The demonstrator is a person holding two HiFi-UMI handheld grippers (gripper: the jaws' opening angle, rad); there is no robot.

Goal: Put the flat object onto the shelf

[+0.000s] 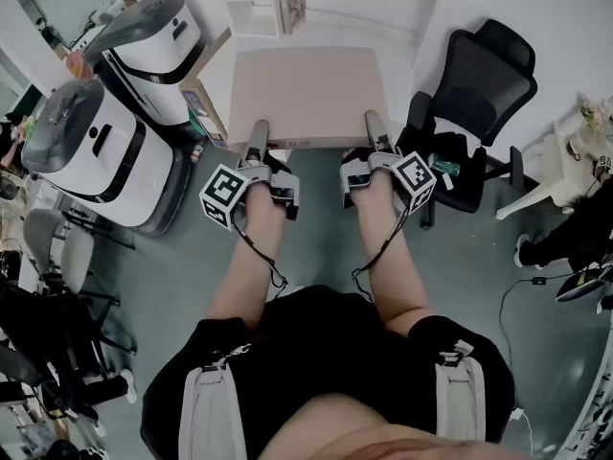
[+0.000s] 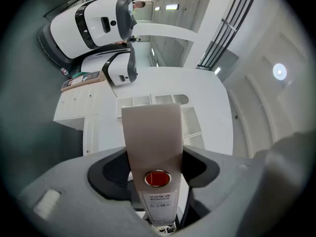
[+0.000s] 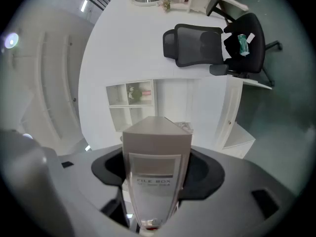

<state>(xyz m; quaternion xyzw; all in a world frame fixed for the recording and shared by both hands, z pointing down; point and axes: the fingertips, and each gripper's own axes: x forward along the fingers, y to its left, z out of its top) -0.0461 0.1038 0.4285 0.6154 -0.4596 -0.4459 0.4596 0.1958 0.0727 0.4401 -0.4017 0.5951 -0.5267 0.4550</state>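
Beige file box [image 1: 306, 94] | left hand-held gripper [image 1: 257, 137] clamped on it | right hand-held gripper [image 1: 375, 127] clamped too

Head view: bright, even, diffuse light from above; shadows soft on floor [image 1: 316, 230]; straight lines bow toward frame edges.
My two gripper views: heavy fisheye, dark vignetted corners, white walls near washed out.
Round lamp [image 2: 279, 72] glares upper right in left; second lamp [image 3: 11, 40] upper left in right.
Nearest foreground out of focus.

We've got a flat beige matt plastic file box [image 1: 306, 94], pretty smooth. The big white machine shells [image 1: 101, 151] look glossy.
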